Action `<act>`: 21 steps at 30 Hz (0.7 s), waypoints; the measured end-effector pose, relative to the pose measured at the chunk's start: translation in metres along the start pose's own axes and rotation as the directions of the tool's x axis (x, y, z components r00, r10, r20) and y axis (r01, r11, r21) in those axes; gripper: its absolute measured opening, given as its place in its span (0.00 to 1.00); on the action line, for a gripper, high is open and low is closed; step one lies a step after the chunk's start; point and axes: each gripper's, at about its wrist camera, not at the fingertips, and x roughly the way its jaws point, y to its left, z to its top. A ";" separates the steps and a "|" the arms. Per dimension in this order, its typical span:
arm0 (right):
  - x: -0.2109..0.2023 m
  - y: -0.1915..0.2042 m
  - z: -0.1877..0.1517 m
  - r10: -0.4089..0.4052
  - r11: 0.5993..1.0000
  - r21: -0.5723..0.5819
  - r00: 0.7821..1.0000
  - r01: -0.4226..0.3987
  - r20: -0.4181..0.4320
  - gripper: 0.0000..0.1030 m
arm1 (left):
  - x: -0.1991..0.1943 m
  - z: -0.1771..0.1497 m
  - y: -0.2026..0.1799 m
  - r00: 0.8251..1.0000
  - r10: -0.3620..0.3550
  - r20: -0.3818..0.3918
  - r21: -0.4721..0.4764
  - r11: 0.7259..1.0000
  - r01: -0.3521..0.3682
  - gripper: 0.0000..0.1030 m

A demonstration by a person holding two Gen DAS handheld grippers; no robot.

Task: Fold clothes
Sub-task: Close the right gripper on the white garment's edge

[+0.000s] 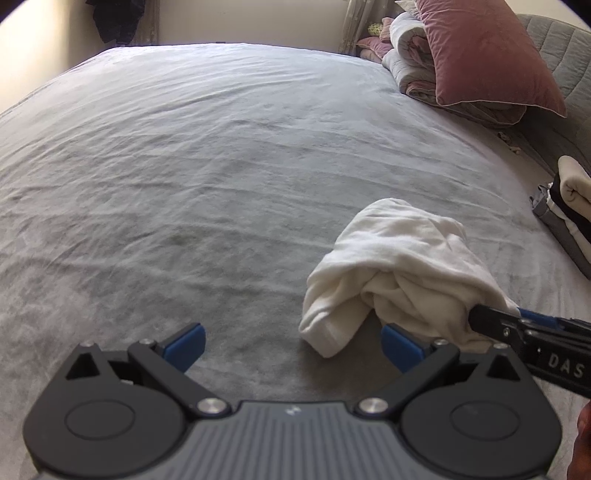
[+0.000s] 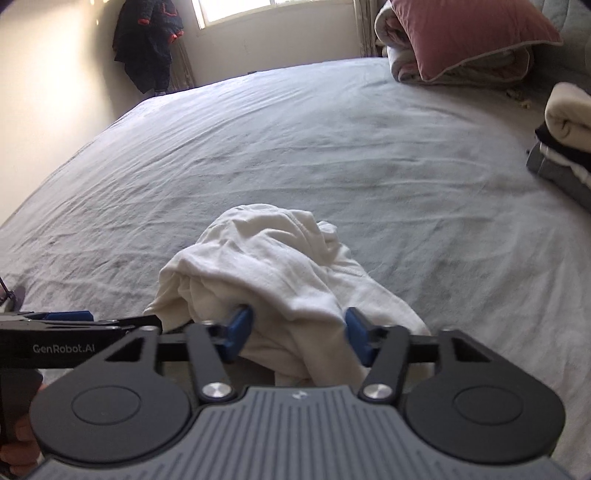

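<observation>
A crumpled white garment (image 1: 399, 251) lies bunched on the grey bed sheet (image 1: 221, 155). In the right wrist view the same white garment (image 2: 277, 266) fills the space between my right gripper's (image 2: 299, 336) blue pads (image 2: 240, 330), which press into a thick fold of it from both sides. In the left wrist view the right gripper (image 1: 491, 321) comes in from the right with cloth draped over its tip. My left gripper (image 1: 293, 345) stands wide open just left of the bundle, and its right pad (image 1: 400, 347) is close to the garment's lower end. The left gripper (image 2: 110, 321) also shows at the left edge.
A stack of folded clothes (image 2: 565, 147) sits at the bed's right edge. A pink pillow (image 1: 484, 55) on a rolled quilt (image 1: 410, 55) lies at the far right, against a grey headboard (image 1: 561, 48). A dark jacket (image 2: 147, 44) hangs by the window (image 2: 266, 7).
</observation>
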 end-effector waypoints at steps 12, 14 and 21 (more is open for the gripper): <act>-0.006 -0.004 0.003 -0.014 1.000 0.027 1.000 0.014 0.005 0.15 | 0.001 -0.003 -0.006 1.000 -0.017 -0.019 0.028 0.999 0.018 0.95; -0.005 -0.003 0.002 -0.023 1.000 0.016 1.000 0.023 0.006 0.23 | 0.001 -0.003 -0.005 0.999 -0.022 -0.025 0.023 0.999 0.023 0.95; -0.007 0.007 0.000 -0.075 0.996 -0.054 0.996 0.077 0.041 0.46 | 0.002 -0.008 -0.008 0.999 -0.018 -0.034 0.040 0.999 0.019 0.95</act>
